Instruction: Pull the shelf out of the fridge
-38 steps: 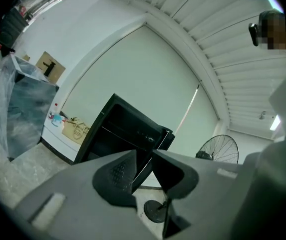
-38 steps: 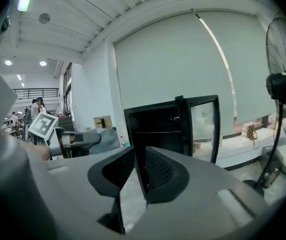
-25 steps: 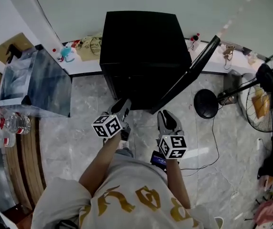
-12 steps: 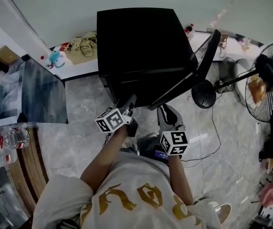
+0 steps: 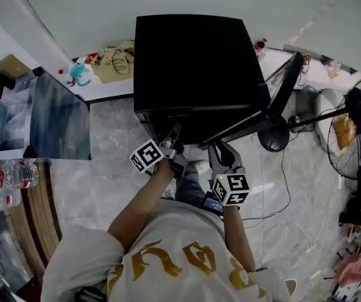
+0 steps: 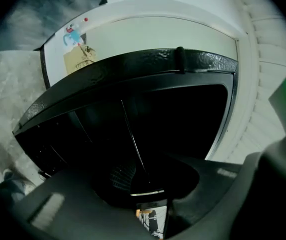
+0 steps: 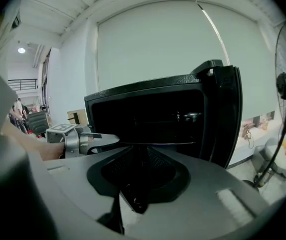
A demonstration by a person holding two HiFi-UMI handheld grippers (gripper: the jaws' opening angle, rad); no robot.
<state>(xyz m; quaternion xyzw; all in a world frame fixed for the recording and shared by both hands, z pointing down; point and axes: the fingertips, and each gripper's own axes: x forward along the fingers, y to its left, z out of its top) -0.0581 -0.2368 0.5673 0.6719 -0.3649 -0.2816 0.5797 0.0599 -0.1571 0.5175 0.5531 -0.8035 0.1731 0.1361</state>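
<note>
A black fridge (image 5: 193, 61) is seen at the upper centre of the head view, with its door (image 5: 280, 93) swung open toward the right. The left gripper (image 5: 175, 134) is held at the lower left of the opening with its jaws drawn narrow. Whether anything is caught between them cannot be told in the dark. The right gripper (image 5: 218, 148) is held just below the opening, its jaws brought together with nothing between them. In the right gripper view the shelf (image 7: 167, 144) is shown as a thin line low inside the fridge, not pulled out.
</note>
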